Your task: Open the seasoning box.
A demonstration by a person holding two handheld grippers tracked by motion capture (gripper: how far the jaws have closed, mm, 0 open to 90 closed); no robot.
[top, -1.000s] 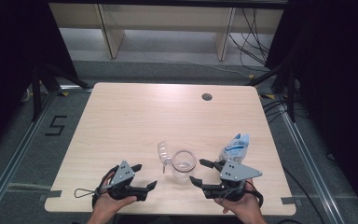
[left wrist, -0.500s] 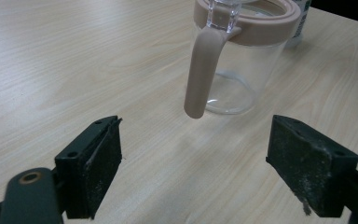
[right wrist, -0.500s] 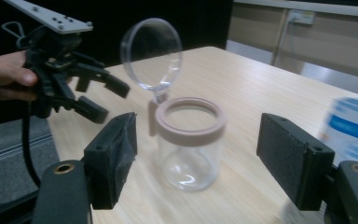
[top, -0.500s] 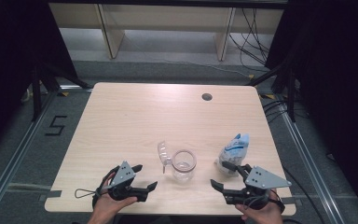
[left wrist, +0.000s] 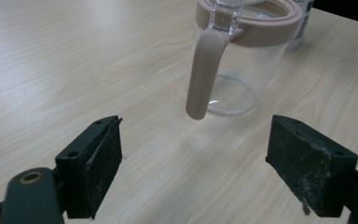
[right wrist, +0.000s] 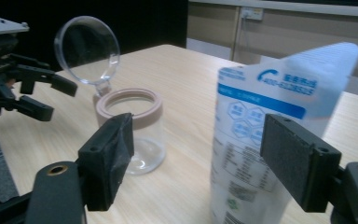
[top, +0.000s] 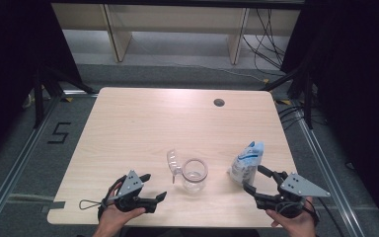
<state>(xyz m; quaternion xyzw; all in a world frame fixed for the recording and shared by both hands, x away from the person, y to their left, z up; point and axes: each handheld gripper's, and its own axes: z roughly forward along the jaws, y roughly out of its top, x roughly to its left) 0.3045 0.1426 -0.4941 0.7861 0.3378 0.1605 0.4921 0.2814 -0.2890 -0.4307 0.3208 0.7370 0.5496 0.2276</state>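
Left gripper [top: 154, 190]: sitting at the near table edge, jaws spread wide, holding nothing, facing the jar's handle.
Right gripper [top: 257, 180]: jaws gaping, standing just short of the pouch [top: 245, 163], not clamping it.
Clear jar [top: 194, 175]: standing upright between both grippers, lid [top: 173, 162] hinging open.
Table [top: 177, 116]: extending beyond.

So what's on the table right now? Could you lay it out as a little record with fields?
surface: light wooden table
container: clear glass jar with a beige rim, empty, upright, its hinged clear lid open
pouch: white and blue printed pouch, upright, to the jar's right
left gripper: open, near the jar's beige handle, not touching
right gripper: open, at the pouch, not closed on it
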